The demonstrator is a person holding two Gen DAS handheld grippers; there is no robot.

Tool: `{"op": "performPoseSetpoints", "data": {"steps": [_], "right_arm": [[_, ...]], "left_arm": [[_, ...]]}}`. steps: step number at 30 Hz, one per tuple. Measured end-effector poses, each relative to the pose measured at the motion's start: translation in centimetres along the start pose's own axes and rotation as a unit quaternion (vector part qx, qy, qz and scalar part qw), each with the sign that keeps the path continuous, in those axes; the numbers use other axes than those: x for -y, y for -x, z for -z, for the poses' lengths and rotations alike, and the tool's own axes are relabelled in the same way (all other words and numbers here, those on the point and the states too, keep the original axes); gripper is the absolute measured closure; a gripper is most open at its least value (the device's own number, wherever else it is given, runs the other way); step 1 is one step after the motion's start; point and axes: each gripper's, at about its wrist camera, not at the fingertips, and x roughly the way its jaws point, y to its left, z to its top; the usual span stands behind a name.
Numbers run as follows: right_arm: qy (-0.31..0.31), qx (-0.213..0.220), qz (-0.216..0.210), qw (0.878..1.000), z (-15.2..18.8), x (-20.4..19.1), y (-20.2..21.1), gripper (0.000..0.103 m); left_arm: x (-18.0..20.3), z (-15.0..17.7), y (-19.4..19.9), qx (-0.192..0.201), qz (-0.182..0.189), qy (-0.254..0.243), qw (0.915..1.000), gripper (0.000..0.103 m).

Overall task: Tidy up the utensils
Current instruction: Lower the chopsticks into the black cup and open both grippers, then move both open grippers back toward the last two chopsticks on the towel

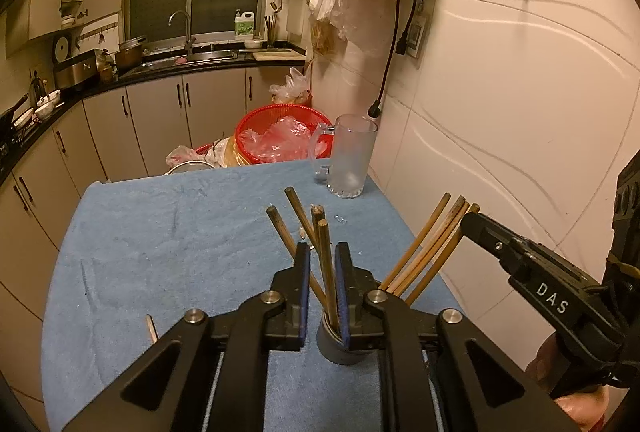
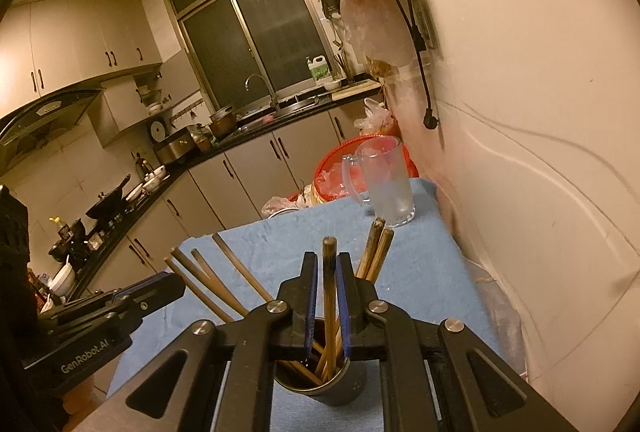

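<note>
Fingers of the left gripper [image 1: 323, 252] stand narrowly parted over a dark cylindrical holder [image 1: 340, 346] on the blue cloth-covered tabletop [image 1: 160, 244]. One chopstick [image 1: 327, 264] rises between the blue pads, and the pads appear to close on it, though contact on both sides cannot be confirmed. Three more chopsticks lean out of the holder toward the left and away from the camera. A second fan of chopsticks [image 1: 430, 248] leans to the right, just beside the black tip of the right gripper [image 1: 480, 228] as seen from the left wrist.

Right wrist view: the right gripper [image 2: 327, 272] fingers flank a single dark-tipped chopstick [image 2: 329, 284] that stands nearly upright in the same holder [image 2: 328, 384]. The gap between pads and stick is narrow, and a firm grip cannot be told. Two chopsticks [image 2: 376, 252] lean right behind the right finger; several others [image 2: 216, 284] slant left toward the left gripper [image 2: 160, 288], which enters from the left edge.

A frosted glass mug [image 1: 352, 156] with a handle stands upright at the far right corner of the tabletop, well apart from the holder. A red basket [image 1: 280, 132] with clear plastic sits beyond the far edge. One loose stick [image 1: 151, 328] lies on the cloth near the left finger linkage.
</note>
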Motion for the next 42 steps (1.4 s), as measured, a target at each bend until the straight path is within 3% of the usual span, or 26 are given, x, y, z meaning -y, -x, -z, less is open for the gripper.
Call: {"op": "performPoseSetpoints", "data": {"steps": [6,9,13,14,15,21,25,31,35,39,42], "right_arm": [[0.002,0.014,0.000,1.000,-0.4,-0.5,1.7,0.087],[0.003,0.023,0.002,1.000,-0.6,-0.8,2.7,0.080],[0.001,0.034,0.004,0.999,-0.7,-1.1,3.8,0.063],[-0.001,0.036,0.006,0.999,-0.7,-1.1,4.2,0.051],[-0.003,0.038,0.007,0.999,-0.7,-1.2,4.4,0.047],[-0.009,0.044,0.016,0.999,-0.7,-1.5,5.6,0.044],[-0.009,0.044,0.022,0.999,-0.4,-2.0,6.1,0.041],[0.004,0.029,0.016,0.999,0.9,-3.5,6.4,0.041],[0.032,0.013,-0.006,0.999,2.4,-5.8,6.3,0.041],[0.071,-0.015,-0.041,0.997,4.6,-8.8,5.1,0.041],[0.086,-0.046,-0.063,0.993,6.5,-10.7,3.3,0.041]], "left_arm": [[0.2,0.1,1.1,0.013,0.001,-0.001,0.9999,0.080],[0.2,0.1,1.7,0.018,-0.002,-0.001,0.9998,0.078],[0.1,0.3,2.6,0.029,-0.008,-0.001,0.9996,0.063],[0.1,0.4,2.9,0.032,-0.011,0.000,0.9994,0.062],[0.0,0.4,3.2,0.035,-0.013,0.000,0.9993,0.061],[-0.9,1.0,4.5,0.048,-0.041,0.010,0.9980,0.048],[-2.2,1.7,5.2,0.048,-0.067,0.024,0.9963,0.047],[-6.9,4.5,6.5,0.024,-0.097,0.061,0.9931,0.046],[-12.6,7.9,7.1,-0.007,-0.126,0.103,0.9866,0.046],[-18.5,11.5,6.7,-0.050,-0.146,0.173,0.9728,0.046],[-21.5,14.1,5.3,-0.095,-0.138,0.219,0.9611,0.047]]}}
